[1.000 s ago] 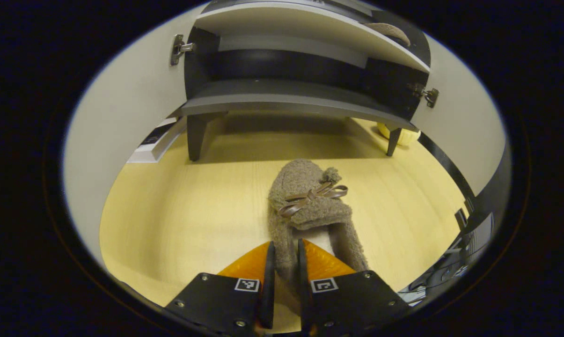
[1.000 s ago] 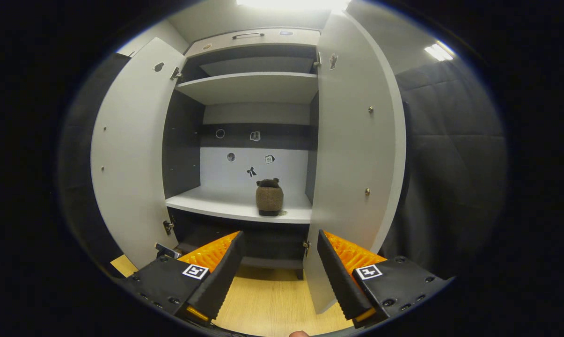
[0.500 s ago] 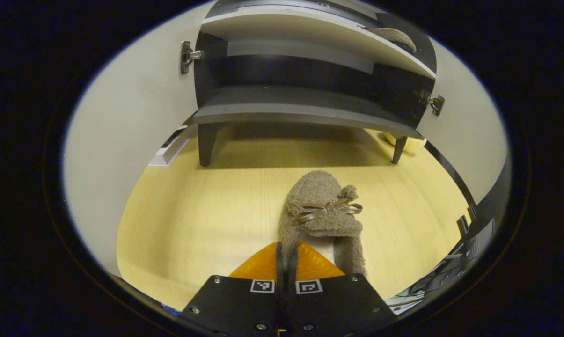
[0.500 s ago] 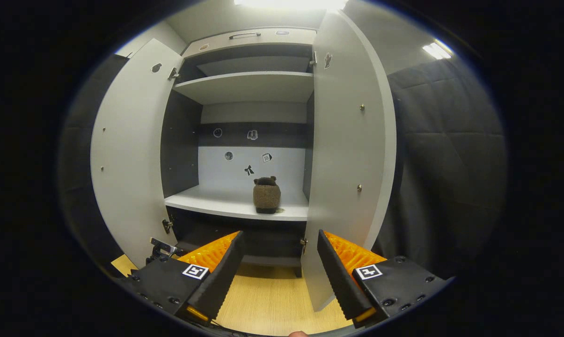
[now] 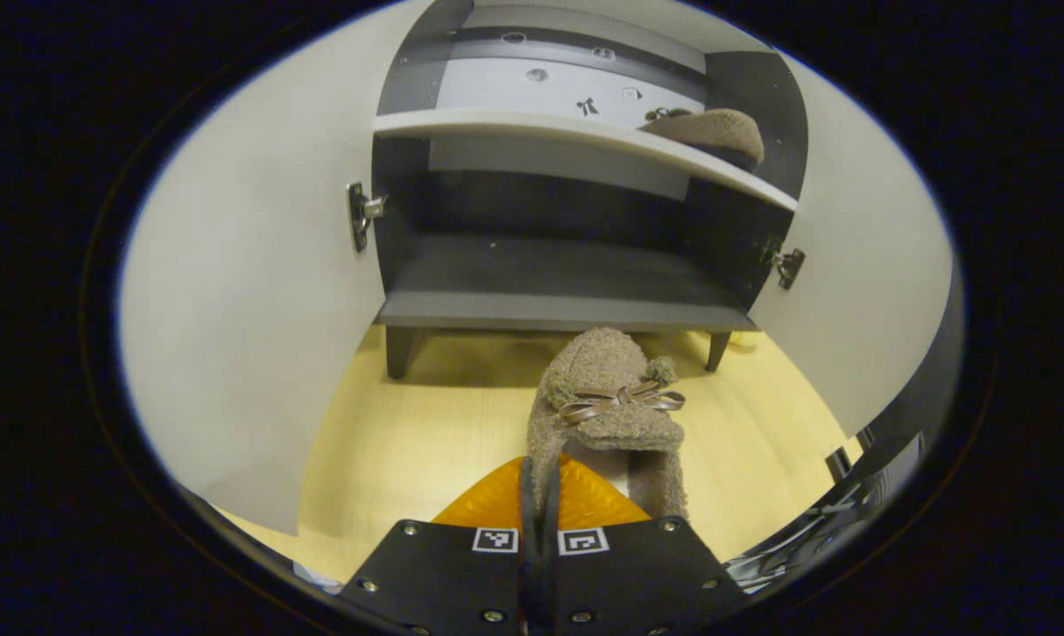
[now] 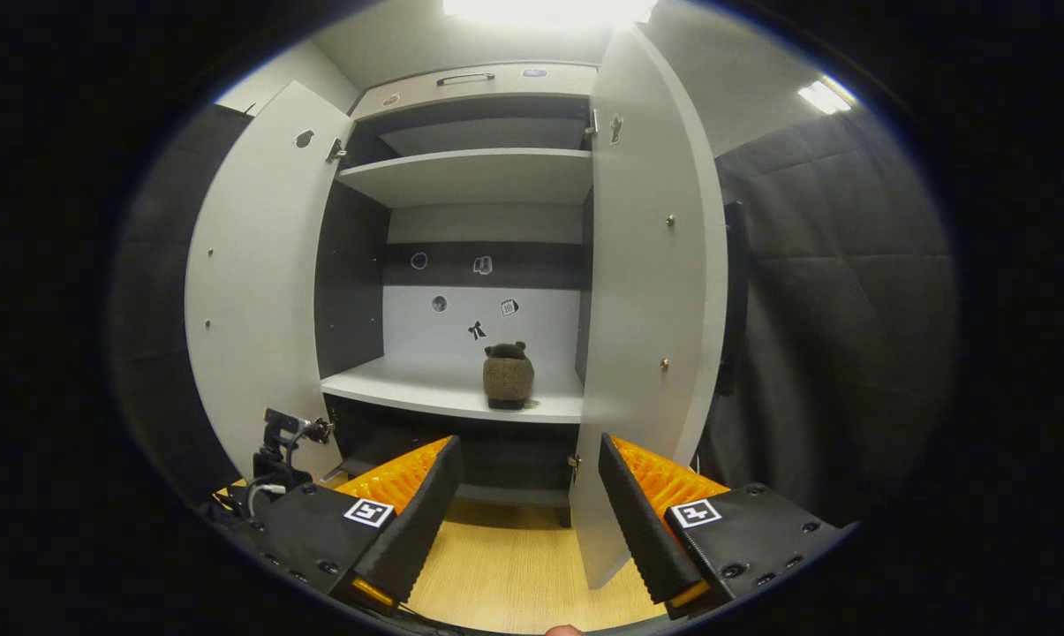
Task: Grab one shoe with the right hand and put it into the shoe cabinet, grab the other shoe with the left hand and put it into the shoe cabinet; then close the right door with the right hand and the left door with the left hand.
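In the left gripper view, the left gripper (image 5: 539,484) is closed on the heel rim of the second shoe (image 5: 607,402), probably lifted for carrying toward the shoe cabinet (image 5: 567,309). In the right gripper view, the right gripper (image 6: 523,512) is held open and empty; the first shoe (image 6: 508,377) is placed on the shelf (image 6: 408,389).

Recording booth: black cloth wall (image 6: 836,291), shoe cabinet (image 6: 483,177).
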